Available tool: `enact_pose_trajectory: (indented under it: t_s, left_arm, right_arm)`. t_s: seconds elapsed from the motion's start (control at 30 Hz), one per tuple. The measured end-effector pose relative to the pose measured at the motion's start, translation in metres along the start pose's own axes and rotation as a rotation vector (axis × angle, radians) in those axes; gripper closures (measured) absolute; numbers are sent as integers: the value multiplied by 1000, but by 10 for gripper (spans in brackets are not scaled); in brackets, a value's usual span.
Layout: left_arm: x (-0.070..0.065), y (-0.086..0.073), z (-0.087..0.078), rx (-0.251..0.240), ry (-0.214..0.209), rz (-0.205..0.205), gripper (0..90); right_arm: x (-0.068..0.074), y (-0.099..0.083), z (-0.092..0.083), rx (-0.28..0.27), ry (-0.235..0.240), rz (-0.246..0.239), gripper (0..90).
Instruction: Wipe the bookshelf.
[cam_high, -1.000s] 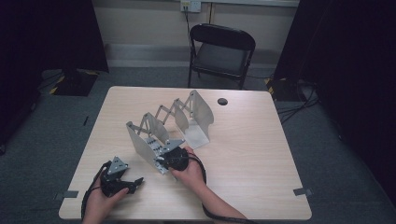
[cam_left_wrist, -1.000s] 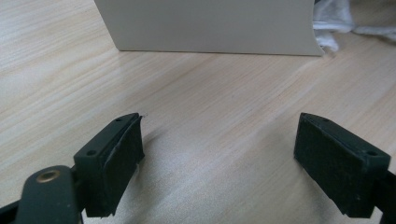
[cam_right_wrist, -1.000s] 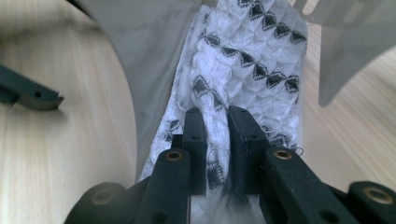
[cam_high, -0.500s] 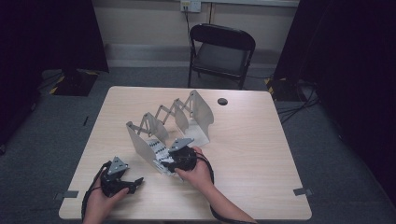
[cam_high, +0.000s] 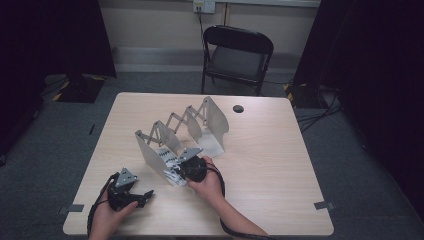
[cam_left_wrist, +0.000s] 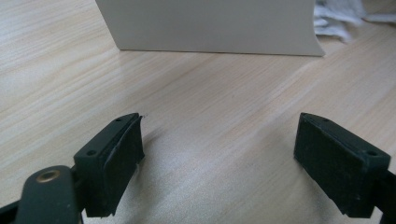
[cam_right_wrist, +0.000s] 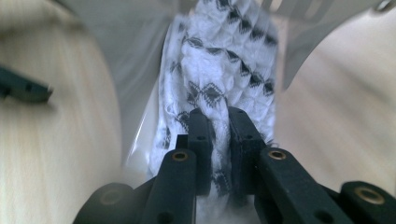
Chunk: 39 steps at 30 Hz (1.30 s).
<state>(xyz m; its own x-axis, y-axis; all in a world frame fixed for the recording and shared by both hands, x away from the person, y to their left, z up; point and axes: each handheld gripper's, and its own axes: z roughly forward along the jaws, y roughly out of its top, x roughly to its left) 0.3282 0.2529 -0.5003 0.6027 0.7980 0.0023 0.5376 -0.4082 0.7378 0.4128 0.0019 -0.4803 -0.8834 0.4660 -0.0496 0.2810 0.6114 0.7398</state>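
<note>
Dim room w/ dark edges, evenly lit table (cam_high: 280, 165), right gripper view blurred, possibly motion

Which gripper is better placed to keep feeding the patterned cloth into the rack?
Right. The right gripper has its jaws shut on the patterned cloth at the metal rack. The left gripper rests open on the table, apart.

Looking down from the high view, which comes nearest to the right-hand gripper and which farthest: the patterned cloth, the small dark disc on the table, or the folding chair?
From the right gripper:
1. Patterned cloth: pinched in its jaws, lying on the metal rack's near section.
2. Small dark disc: near the table's far edge, beyond the rack.
3. Folding chair: on the floor behind the table.
</note>
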Motion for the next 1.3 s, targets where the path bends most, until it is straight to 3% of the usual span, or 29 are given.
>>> enact_pose_trajectory:
  t_s: [0.1,0.17,0.27,0.37,0.67,0.87,1.0,1.13,1.3]
  left_arm:
    - [0,0,0,0,0,0,153]
    - [0,0,0,1,-1,3,153]
    - [0,0,0,0,0,1,153]
    - [0,0,0,0,0,1,153]
    - [0,0,0,0,0,0,153]
    - [0,0,0,0,0,0,153]
    - [0,0,0,0,0,3,153]
    - [0,0,1,-3,4,-8,153]
    - [-1,0,0,-3,4,-9,153]
  right_arm:
    - [-3,10,3,-32,13,23,808]
    - [-1,14,8,-19,7,13,806]
    - [1,10,18,-18,44,22,797]
    - [4,7,20,-10,31,6,796]
    - [7,-5,5,17,30,-29,796]
    - [4,-21,-13,10,46,23,797]
    - [-3,-13,-16,-37,25,46,798]
    - [-9,1,-3,-48,28,66,796]
    - [-6,1,13,-60,53,78,777]
